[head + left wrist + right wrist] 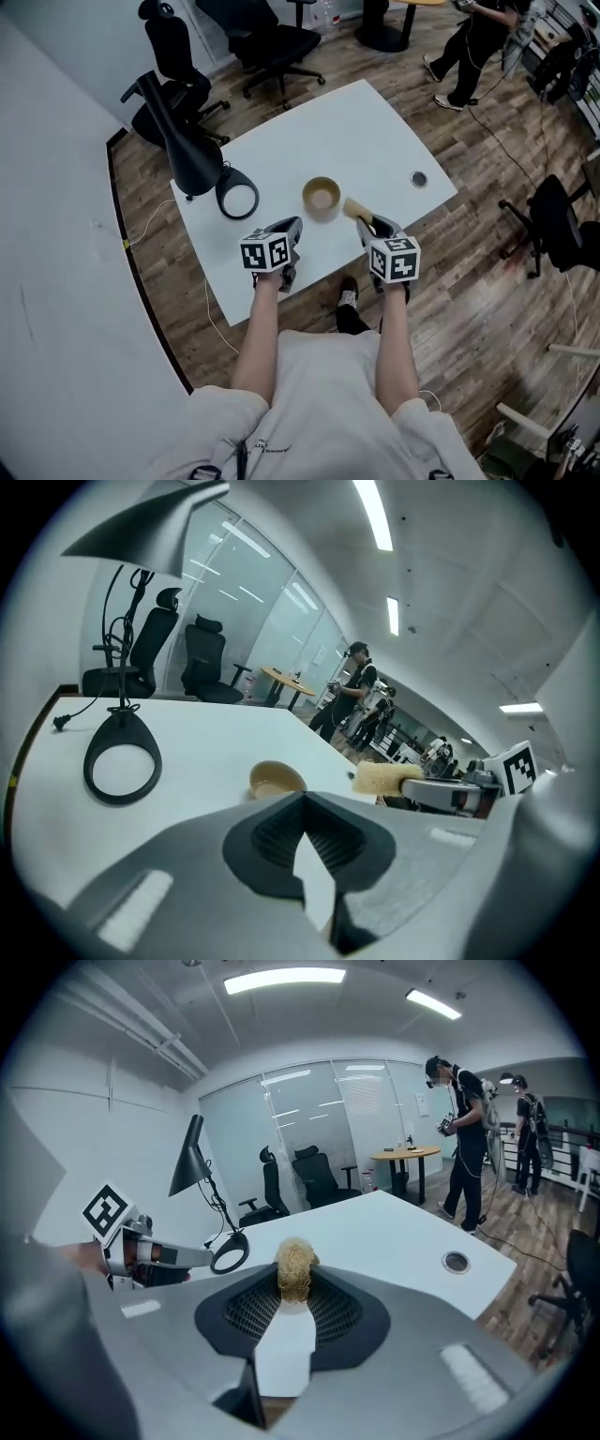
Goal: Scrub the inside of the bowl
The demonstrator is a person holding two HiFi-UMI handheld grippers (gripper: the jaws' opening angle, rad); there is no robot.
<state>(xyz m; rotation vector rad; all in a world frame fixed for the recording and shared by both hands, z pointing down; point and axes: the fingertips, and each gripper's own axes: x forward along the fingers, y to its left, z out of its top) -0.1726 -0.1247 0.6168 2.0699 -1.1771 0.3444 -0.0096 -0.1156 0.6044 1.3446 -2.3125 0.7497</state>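
A tan bowl (322, 197) stands upright near the middle of the white table (375, 131). In the left gripper view the bowl (276, 780) sits just beyond my jaws. My right gripper (363, 220) is shut on a yellow sponge (355, 208), held just right of the bowl and a little above the table. The sponge (295, 1274) pokes up between the jaws of the right gripper (295, 1290) and hides the bowl there. My left gripper (292, 228) hovers left of and nearer than the bowl. This left gripper (305, 803) has its jaw tips together with nothing between them.
A black desk lamp (183, 131) with a ring base (237, 195) stands at the table's left end. A cable grommet (418, 179) is set near the right edge. Office chairs (272, 42) and a standing person (473, 47) are beyond the table.
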